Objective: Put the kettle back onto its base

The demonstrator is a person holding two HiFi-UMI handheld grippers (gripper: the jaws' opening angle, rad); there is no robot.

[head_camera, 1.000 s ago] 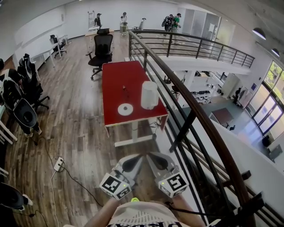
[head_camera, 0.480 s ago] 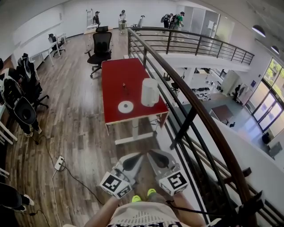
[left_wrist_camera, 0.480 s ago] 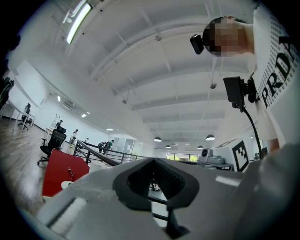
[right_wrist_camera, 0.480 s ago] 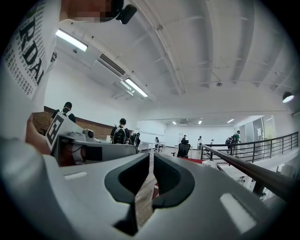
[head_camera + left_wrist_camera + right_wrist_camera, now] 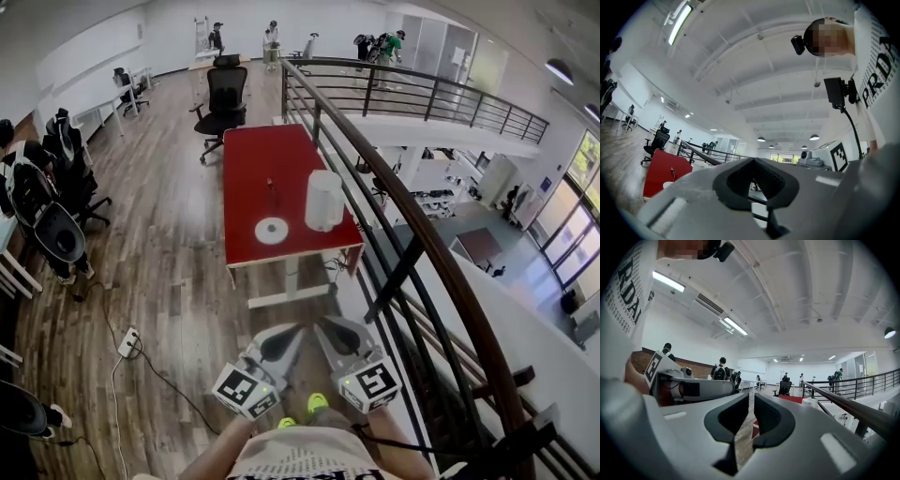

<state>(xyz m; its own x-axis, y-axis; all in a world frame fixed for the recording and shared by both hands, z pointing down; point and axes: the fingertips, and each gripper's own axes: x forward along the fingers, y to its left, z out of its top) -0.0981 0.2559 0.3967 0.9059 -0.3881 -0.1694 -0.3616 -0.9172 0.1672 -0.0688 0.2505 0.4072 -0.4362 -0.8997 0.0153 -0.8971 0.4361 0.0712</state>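
Far ahead in the head view, a white kettle [image 5: 323, 201] stands upright on the red table [image 5: 258, 159], near its right edge. Its round white base [image 5: 272, 230] lies apart to the kettle's left, by the front edge. Both grippers hang low and near my body, well short of the table. My left gripper [image 5: 289, 332] [image 5: 752, 161] has its jaws together and holds nothing. The jaws of my right gripper [image 5: 324, 328] [image 5: 752, 397] have just been opening and stand a narrow slit apart, with nothing between them. The right gripper view shows the kettle [image 5: 809, 402] small in the distance.
A dark metal railing [image 5: 394, 216] runs along the table's right side, with a drop to a lower floor beyond it. A black office chair [image 5: 225, 94] stands behind the table. More chairs [image 5: 56, 225] line the left. A power strip [image 5: 127, 345] lies on the wooden floor.
The table with the kettle has drifted slightly right and lower in the head view. Green shoes now show below the grippers. Both grippers keep their place in the picture.
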